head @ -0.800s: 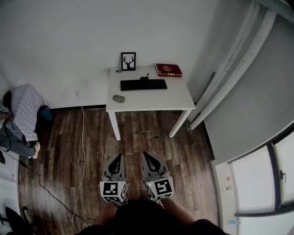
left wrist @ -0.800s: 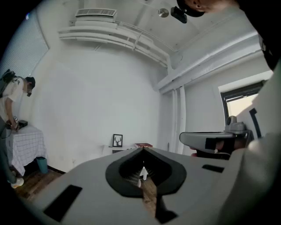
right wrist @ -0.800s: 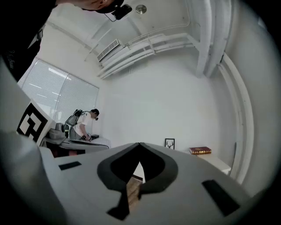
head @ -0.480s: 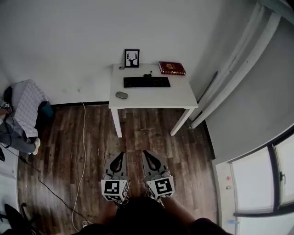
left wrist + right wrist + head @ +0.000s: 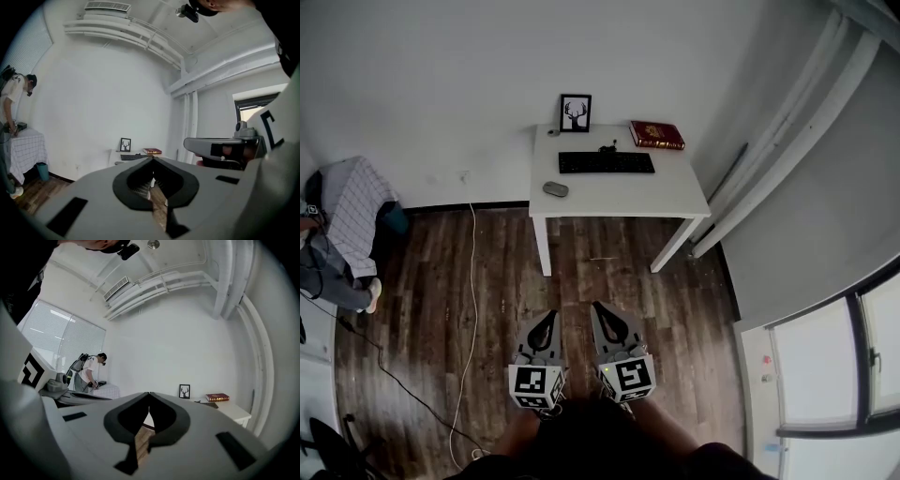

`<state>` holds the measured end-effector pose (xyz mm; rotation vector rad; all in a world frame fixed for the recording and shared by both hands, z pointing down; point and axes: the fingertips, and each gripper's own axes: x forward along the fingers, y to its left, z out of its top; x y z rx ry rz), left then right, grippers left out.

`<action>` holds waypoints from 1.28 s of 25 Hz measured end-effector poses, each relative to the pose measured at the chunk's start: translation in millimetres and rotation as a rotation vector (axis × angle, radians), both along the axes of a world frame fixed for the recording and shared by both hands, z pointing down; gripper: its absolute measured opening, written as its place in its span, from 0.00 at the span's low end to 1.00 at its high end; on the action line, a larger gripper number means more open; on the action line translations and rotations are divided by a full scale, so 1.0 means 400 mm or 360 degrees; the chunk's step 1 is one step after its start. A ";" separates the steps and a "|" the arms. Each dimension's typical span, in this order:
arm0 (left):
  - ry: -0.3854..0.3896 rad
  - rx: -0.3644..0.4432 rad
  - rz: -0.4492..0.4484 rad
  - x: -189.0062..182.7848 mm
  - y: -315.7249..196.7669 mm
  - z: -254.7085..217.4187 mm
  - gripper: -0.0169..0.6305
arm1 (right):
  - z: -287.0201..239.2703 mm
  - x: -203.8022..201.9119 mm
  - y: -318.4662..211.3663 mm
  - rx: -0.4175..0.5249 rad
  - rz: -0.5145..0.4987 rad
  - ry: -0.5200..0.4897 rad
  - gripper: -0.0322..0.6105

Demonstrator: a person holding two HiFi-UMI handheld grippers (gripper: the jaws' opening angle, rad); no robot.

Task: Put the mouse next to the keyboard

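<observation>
A grey mouse (image 5: 555, 189) lies near the left front corner of the white table (image 5: 675, 197). The black keyboard (image 5: 607, 163) sits behind it, toward the table's middle; in the left gripper view the keyboard (image 5: 133, 157) shows small and far off. Both grippers hang low over the wooden floor, well short of the table. My left gripper (image 5: 545, 319) is shut with nothing in it, tips meeting (image 5: 151, 159). Beside it my right gripper (image 5: 598, 308) is also shut and empty, tips together (image 5: 149, 393).
A framed deer picture (image 5: 576, 112) and a red book (image 5: 657, 135) stand at the table's back edge. A checked cloth-covered stand (image 5: 352, 211) and a person (image 5: 89, 371) are at the left. A white cable (image 5: 471, 309) trails over the floor.
The table has shifted slightly right and up in the head view as the view moves. Both grippers keep their place low in the view, shut.
</observation>
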<state>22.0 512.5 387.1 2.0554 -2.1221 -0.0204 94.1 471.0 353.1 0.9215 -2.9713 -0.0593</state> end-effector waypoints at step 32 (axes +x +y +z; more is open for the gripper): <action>0.0050 -0.0205 -0.0231 -0.299 -0.620 0.104 0.03 | 0.037 -0.347 -0.679 -0.0105 -0.0263 0.0036 0.08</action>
